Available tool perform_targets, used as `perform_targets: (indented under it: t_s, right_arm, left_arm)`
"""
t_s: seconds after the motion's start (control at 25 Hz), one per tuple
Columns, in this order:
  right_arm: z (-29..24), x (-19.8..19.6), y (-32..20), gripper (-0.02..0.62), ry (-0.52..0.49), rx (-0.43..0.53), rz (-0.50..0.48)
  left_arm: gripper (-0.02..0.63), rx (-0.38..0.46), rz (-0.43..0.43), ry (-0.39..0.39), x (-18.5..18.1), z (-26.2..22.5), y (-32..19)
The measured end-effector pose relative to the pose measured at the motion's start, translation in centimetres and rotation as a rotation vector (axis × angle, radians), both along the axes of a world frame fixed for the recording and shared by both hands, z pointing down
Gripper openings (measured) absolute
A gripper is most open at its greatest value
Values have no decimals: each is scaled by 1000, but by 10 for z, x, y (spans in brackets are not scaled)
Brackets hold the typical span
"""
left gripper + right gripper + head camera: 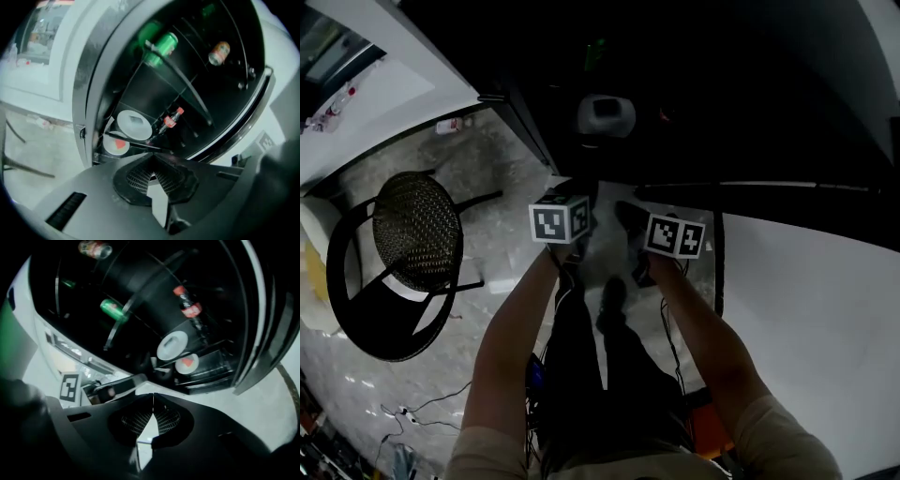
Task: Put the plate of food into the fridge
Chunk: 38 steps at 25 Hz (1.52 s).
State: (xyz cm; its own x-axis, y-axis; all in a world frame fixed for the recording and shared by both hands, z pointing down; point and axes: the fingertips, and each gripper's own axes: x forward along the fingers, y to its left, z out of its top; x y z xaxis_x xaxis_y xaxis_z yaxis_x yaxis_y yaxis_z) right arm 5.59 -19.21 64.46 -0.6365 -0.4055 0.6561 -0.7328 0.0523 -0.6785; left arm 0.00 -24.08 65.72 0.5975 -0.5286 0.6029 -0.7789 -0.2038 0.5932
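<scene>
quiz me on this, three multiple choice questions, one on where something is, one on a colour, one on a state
1. Where is the plate with the red food?
A. on a stove
B. low down inside the fridge
C. in a hand-held gripper

2. What colour is the cap of the bottle?
A. blue
B. white
C. red

3. How do the jaws of the left hand-held gripper stand?
A. shut, nothing between them
B. wide open
C. shut on a spoon

Answers:
1 B, the plate lies near the bottom of the open fridge.
2 C, the cap shows red in both gripper views.
3 A, the pads meet with nothing between them.
</scene>
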Motion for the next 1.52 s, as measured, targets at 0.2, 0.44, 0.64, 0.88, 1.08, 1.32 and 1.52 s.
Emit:
perform_targets:
  t_s: [0.2, 0.44, 0.64, 0.88, 1.08, 1.32, 1.52]
  right_arm:
    - [-34, -15, 10, 23, -26, 30, -31]
    - [-85, -32, 19, 23, -117, 16, 3]
    - [-139, -49, 33, 23, -265, 27, 18]
    - [-187, -58, 37, 23, -87, 178, -180]
    - [-218, -67, 52, 23, 2, 286, -331]
    - [-238, -70, 66, 23, 11, 338, -392]
    - [-256, -67, 77, 23, -3, 374, -399]
  left_arm:
    - [12, 14, 21, 42, 11, -34, 10]
    - [12, 0, -6, 68, -7, -73, 14]
    - [12, 0, -13, 172, -10, -121, 29]
    - [11, 82, 38, 196, -6, -174, 40]
    - [11, 120, -2, 262, -16, -203, 56]
    - [11, 121, -54, 272, -22, -215, 74]
    - [12, 149, -63, 266, -25, -231, 81]
